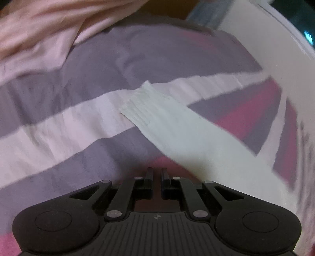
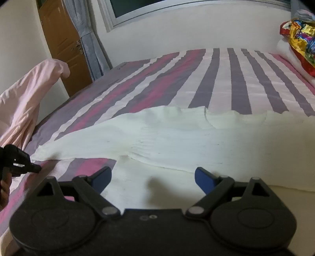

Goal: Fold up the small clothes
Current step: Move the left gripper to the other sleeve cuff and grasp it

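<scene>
Nearest in my right wrist view, the right gripper [image 2: 153,178] is angled down over the near edge of the bed, its blue-padded fingers [image 2: 102,178] spread wide apart with nothing between them. Just beyond the fingertips lies the white knitted sweater [image 2: 177,137], spread flat across the striped bedsheet [image 2: 226,78], its body filling the middle and right of the view and one sleeve reaching out toward the left. At the left edge, near that sleeve's cuff, I see the left gripper [image 2: 36,168] held low over the sheet by a hand [image 2: 4,187], its tip pointing right toward the cuff; whether it touches the cloth I cannot tell.

In my left wrist view, the left gripper [image 1: 157,173] tilts steeply down, its two fingers drawn together with only a thin slit between them and nothing in it. The sweater's ribbed sleeve [image 1: 157,110] runs diagonally away just beyond the tips, the cuff at the far end.

Farther off, a pink cloth [image 2: 25,102] hangs over the left side of the bed. A shiny multicoloured bag [image 2: 301,37] sits at the far right, and a wooden door [image 2: 63,39], a curtain [image 2: 86,33] and a window [image 2: 177,9] stand at the back wall.
</scene>
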Demonstrator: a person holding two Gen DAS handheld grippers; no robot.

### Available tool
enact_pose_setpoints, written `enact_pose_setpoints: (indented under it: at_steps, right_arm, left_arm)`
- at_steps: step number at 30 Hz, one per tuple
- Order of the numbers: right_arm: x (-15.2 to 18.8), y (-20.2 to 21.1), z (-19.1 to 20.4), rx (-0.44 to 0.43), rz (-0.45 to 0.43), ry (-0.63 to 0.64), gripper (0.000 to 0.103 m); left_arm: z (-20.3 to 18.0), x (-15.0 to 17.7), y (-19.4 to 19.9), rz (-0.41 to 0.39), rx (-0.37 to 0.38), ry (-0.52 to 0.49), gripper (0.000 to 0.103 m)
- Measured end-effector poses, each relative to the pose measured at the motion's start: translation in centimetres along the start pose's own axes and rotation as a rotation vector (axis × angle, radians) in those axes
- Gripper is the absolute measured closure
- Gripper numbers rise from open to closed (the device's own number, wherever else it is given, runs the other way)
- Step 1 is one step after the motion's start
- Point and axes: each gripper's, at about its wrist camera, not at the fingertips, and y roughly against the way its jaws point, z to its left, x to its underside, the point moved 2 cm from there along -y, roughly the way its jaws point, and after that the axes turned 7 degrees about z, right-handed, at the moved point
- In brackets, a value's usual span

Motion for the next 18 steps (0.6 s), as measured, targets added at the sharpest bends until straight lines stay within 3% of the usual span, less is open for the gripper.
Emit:
enact_pose_setpoints:
  at_steps: [5, 11, 16, 18]
  right_arm:
    - [0.1, -0.6, 0.3, -0.007, 0.011, -0.008, 0.011]
    - [0.6, -1.6, 0.4, -0.004, 0.037, -0.012, 0.011]
    - [0.6, -1.6, 0.7, -0.010, 0.038, -0.012, 0.011]
    - [0.7, -1.6, 1.0, -0.012, 0.034, -0.005, 0.011]
  left_arm:
    - [1.4, -0.8, -0.6, 0.024, 0.092, 0.128, 0.098]
    - [2.4, -0.9, -1.0, 0.044, 0.144, 0.178, 0.098]
    - [1.7, -1.0, -1.1, 0.057, 0.106, 0.085, 0.098]
    - [0.8, -1.0, -0.2, 0.006, 0.064, 0.005, 0.098]
